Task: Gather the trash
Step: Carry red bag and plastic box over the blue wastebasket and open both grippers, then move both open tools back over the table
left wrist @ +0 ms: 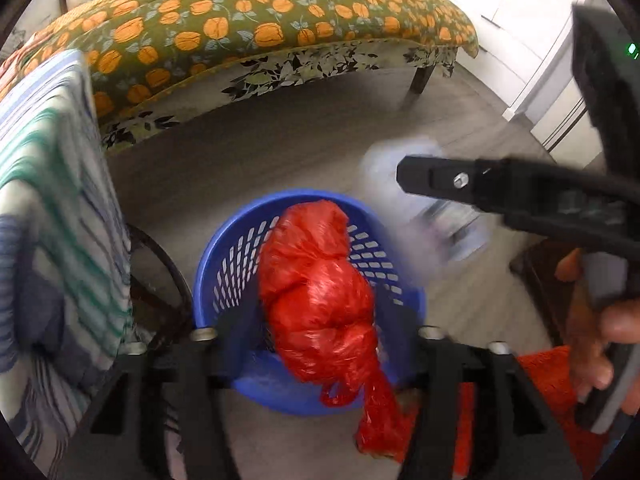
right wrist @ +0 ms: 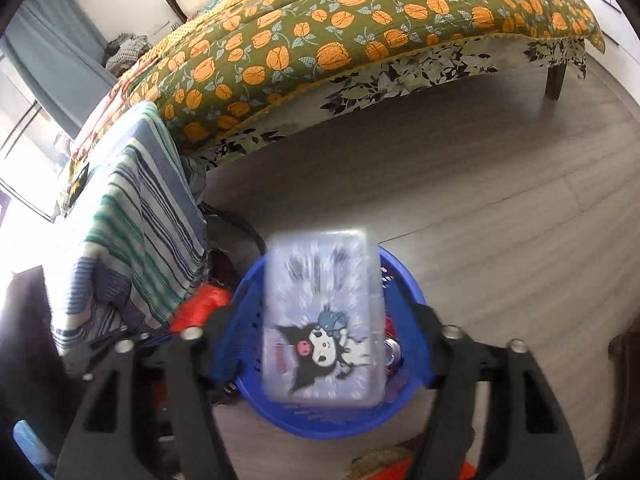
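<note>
1. Blue basket (left wrist: pixel 224 280) stands on the floor (left wrist: pixel 280 152) just off the bed (left wrist: pixel 240 28). It serves as the trash bin; its perforated wall shows in both views.

2. Left claw (left wrist: pixel 316 344): a knotted red plastic bag (left wrist: pixel 316 296) sits between its fingers, the bulk of the bag over the basket mouth and a tail hanging past the near rim toward the camera. Judgement: the claw is clamped on the bag. The contact itself is hidden behind the bag, but the bag hangs with nothing else to bear it.

3. Right claw (right wrist: pixel 320 340): a flat, pale, translucent box with a cartoon sticker (right wrist: pixel 320 316) lies between its fingers, directly above the basket (right wrist: pixel 404 280). Fingers look spread wider than the box and the box is motion-blurred. I cannot tell whether it is gripped or already let go.

4. The left view shows the same box (left wrist: pixel 384 168) as a blur at the tip of the right claw's finger (left wrist: pixel 440 180), up and right of the basket rim.

5. Why so held: both items are carried over the opening so that a release drops them inside, not onto the floor.

6. Risk, judged: the bag's tail overhangs the rim and could drag the bag out.

7. Striped cloth (right wrist: pixel 140 220) hangs to the left, beside the basket.
</note>
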Tool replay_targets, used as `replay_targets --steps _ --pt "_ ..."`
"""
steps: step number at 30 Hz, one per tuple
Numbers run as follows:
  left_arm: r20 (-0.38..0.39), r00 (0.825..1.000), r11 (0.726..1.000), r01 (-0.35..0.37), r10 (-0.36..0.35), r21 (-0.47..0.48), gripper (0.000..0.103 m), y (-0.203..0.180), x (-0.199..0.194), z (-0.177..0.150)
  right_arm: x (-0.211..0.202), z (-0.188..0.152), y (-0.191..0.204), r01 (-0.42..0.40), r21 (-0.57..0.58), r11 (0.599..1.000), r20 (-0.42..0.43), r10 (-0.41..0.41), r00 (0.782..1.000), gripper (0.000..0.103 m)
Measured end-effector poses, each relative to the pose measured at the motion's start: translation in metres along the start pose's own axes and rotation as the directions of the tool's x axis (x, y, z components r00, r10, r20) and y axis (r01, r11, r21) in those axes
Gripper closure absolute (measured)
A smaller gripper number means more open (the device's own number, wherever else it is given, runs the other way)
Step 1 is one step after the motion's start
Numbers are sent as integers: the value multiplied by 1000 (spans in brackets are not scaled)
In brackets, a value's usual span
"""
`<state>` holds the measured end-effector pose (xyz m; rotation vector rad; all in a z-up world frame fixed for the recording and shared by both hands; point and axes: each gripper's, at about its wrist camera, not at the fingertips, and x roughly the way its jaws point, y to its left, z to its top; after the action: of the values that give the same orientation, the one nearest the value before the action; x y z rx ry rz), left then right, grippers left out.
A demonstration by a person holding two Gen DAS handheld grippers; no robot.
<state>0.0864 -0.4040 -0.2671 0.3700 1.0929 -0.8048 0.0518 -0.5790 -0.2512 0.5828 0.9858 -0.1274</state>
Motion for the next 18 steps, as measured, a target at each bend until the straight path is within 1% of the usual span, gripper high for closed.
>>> replay_targets --steps 1,2,3,5,8,9,12,14,16,17,18 --pt "5 1000 1000 -14 14 3 26 -1 2 2 -1 2 -2 -9 16 1000 6 9 1000 28" --pt "7 1000 1000 -29 29 5 22 -1 4 3 -2 3 -5 -20 31 999 13 20 1000 28" --pt "7 999 999 -38 38 4 21 0 3 4 -5 4 -5 -23 40 999 22 22 1000 28" --pt "22 999 999 -32 32 -2 14 0 -8 0 -10 6 -6 -18 48 999 46 16 999 26" --pt "97 995 1000 -12 12 2 6 -3 -39 -7 -16 6 -4 0 54 999 79 -4 997 14" --pt "128 992 1000 0 -1 10 5 -4 -53 -11 -18 5 -3 12 59 998 91 -18 996 12" --pt "189 981 999 33 -37 24 5 -4 -89 -23 -22 1 3 50 55 997 120 -57 991 11" --pt "210 976 998 52 -57 30 5 -1 -110 -31 -23 -1 10 78 25 997 138 -80 987 11" --pt "223 974 999 39 -45 31 5 1 -127 -40 -25 -4 20 100 -13 995 159 -97 983 11" --pt "219 975 998 42 -50 41 5 3 -135 -45 -27 -6 28 114 -42 993 177 -105 979 11" --pt "215 974 997 66 -75 49 5 7 -143 -51 -30 -8 35 124 -65 990 193 -110 975 11"
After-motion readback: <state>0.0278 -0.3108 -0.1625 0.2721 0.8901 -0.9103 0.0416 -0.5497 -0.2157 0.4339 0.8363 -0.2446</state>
